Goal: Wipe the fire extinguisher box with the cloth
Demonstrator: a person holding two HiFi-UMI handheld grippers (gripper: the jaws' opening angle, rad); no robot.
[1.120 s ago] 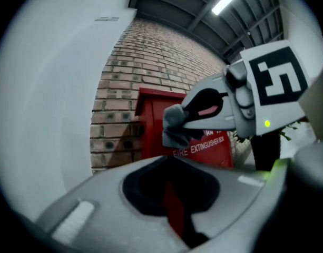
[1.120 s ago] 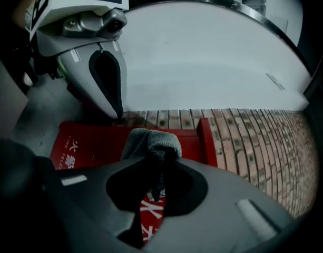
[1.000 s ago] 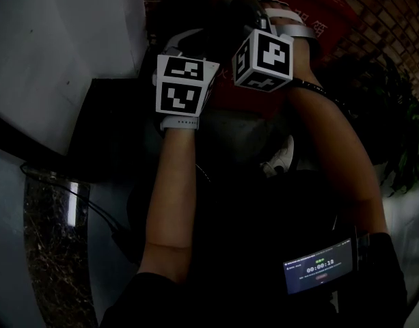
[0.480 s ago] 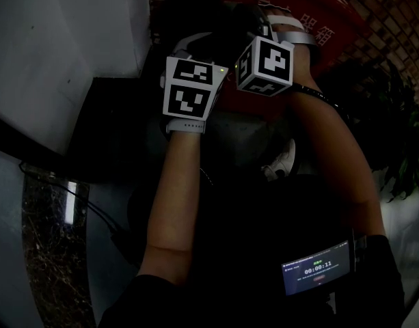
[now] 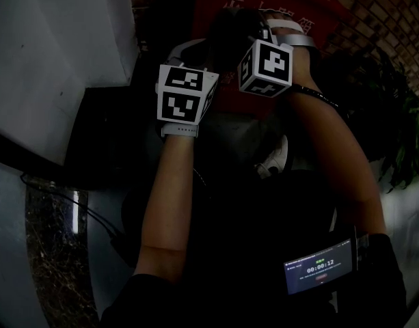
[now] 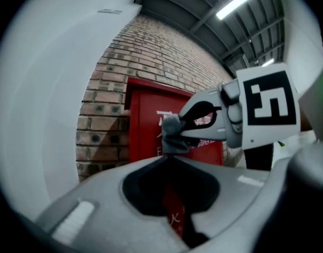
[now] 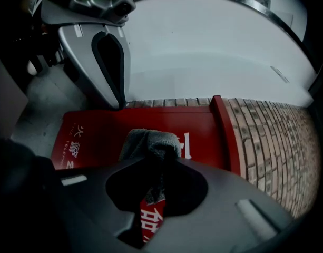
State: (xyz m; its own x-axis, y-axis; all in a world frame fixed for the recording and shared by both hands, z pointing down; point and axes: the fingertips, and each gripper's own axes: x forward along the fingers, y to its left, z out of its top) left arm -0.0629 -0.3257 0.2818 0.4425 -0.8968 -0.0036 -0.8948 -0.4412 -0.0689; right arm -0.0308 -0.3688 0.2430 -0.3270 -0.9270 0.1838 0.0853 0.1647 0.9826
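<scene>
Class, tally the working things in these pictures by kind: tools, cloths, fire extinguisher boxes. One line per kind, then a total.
Tools: 2, the left tool and the right tool
cloth: 1
fire extinguisher box: 1
Total: 4
</scene>
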